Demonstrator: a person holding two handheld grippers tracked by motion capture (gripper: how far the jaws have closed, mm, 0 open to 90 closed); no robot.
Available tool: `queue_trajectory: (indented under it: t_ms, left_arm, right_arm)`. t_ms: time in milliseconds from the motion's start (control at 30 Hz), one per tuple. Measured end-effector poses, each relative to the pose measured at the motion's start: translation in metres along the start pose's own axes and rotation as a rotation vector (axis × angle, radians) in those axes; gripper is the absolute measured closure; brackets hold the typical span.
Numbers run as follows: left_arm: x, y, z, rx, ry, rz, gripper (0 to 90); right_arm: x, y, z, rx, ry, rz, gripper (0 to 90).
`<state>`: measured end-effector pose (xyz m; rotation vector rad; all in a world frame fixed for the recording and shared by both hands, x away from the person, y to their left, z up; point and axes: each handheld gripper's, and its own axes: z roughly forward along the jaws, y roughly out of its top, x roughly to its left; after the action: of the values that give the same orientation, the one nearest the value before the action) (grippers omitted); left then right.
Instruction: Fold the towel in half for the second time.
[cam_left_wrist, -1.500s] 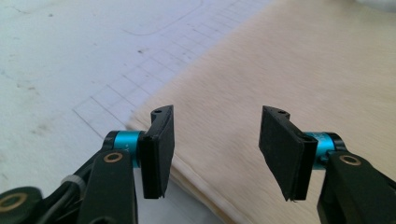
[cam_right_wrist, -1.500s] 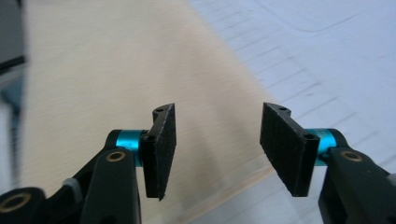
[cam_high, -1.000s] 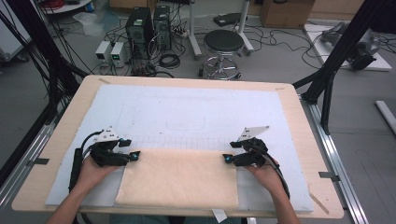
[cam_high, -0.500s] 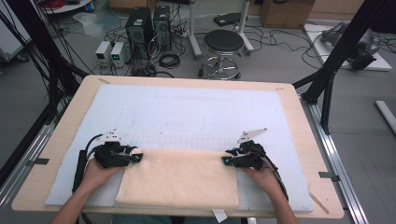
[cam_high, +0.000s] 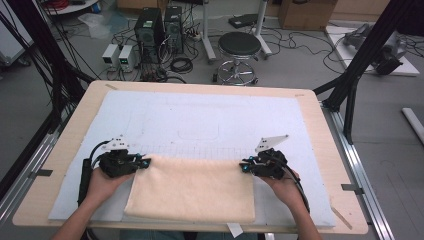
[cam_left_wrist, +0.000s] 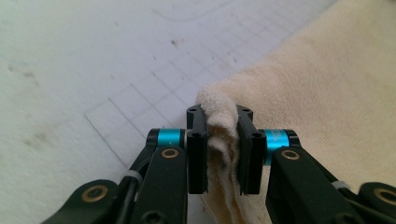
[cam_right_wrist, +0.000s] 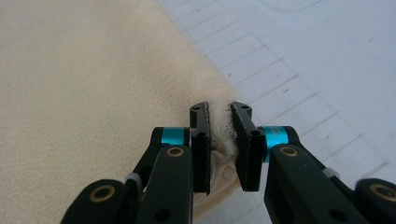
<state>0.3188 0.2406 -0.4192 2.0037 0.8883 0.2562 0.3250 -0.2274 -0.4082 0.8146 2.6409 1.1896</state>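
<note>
Cream towel (cam_high: 192, 192) (folded, corners bunched)

Towel (cam_left_wrist: 327, 84) corner folds pinched out of sight between fingers (cam_left_wrist: 197, 154), towel cut off at picture edges

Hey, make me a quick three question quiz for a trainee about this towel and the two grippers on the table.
1. True or false: the left gripper is shut on a corner of the cream towel.
2. Which towel corner does the right gripper hold? A) far right B) near right C) near left
3. Fill in: the towel lies on a white ____ marked with a grid.

Key
1. True; cloth bunches between its jaws.
2. A
3. mat
</note>
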Motion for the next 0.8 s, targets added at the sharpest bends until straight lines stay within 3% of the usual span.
queue_trajectory:
  t_ms: [167,333,500,667,733,767,800]
  left_arm:
    - [0.009,0.026,0.003,-0.041,0.047,-0.002,77.3]
    - [0.026,0.061,0.015,-0.064,0.098,-0.006,77.4]
    - [0.045,0.086,0.033,-0.078,0.142,-0.048,77.4]
    - [0.060,0.089,0.052,-0.042,0.182,-0.067,76.7]
    - [0.065,0.085,0.058,-0.015,0.236,-0.098,64.4]
    - [0.067,0.082,0.058,-0.029,0.247,-0.112,56.6]
    - [0.068,0.079,0.057,-0.050,0.245,-0.121,54.3]
  right_arm:
    - [-0.011,0.020,-0.009,-0.028,-0.053,-0.015,79.2]
    - [-0.040,0.047,-0.010,-0.044,-0.127,0.008,79.2]
    - [-0.070,0.064,-0.001,-0.039,-0.157,0.050,79.2]
    - [-0.089,0.073,0.011,-0.030,-0.178,0.069,77.0]
    - [-0.094,0.072,0.018,-0.032,-0.226,0.071,66.6]
    - [-0.097,0.070,0.022,-0.032,-0.228,0.095,64.8]
    - [-0.099,0.068,0.024,-0.028,-0.218,0.112,62.5]
